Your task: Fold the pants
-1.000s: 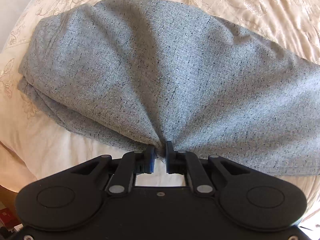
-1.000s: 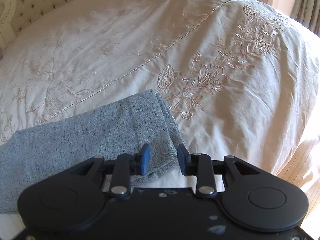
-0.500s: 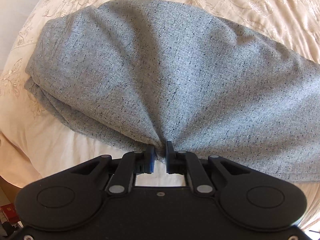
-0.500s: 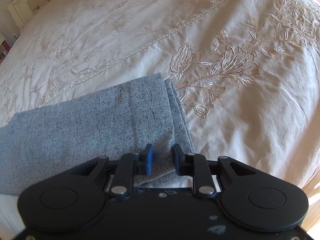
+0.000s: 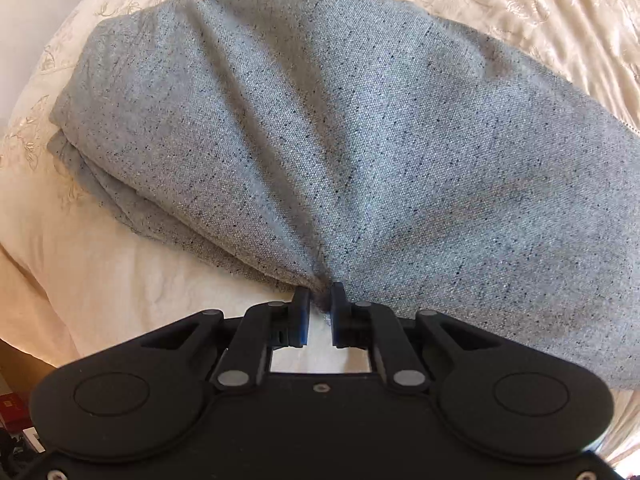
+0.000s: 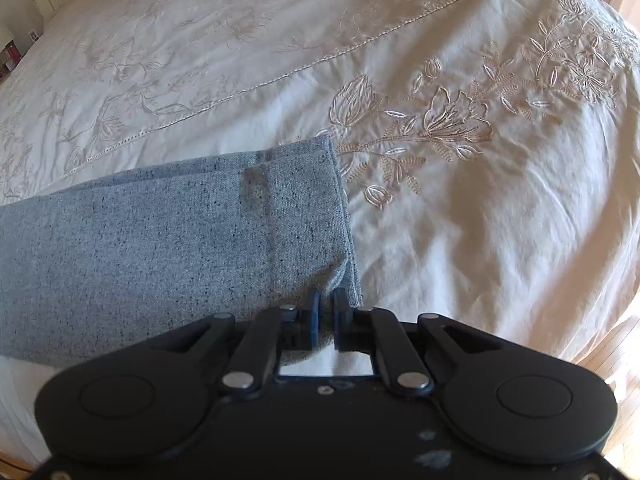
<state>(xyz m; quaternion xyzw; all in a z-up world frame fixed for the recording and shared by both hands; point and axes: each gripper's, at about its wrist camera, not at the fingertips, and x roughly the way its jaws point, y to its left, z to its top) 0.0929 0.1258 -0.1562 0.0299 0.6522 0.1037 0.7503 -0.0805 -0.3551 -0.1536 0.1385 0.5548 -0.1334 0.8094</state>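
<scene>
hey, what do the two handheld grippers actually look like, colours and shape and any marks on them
Both are matte black with two rounded lobes, each bearing a raised disc, and linkage arms on silver pivot pins. The left gripper and right gripper have blue finger pads. The right one's body shows pale scuffs. A dark cable may trail at the left one's corner.

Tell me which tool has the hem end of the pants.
The right tool: its pants end in a straight stitched hem. The left tool pinches a bunched fold.

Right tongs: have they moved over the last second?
Yes. The right tongs advanced toward the embroidered flower on the bedspread and closed on the pants near the hem corner.
</scene>
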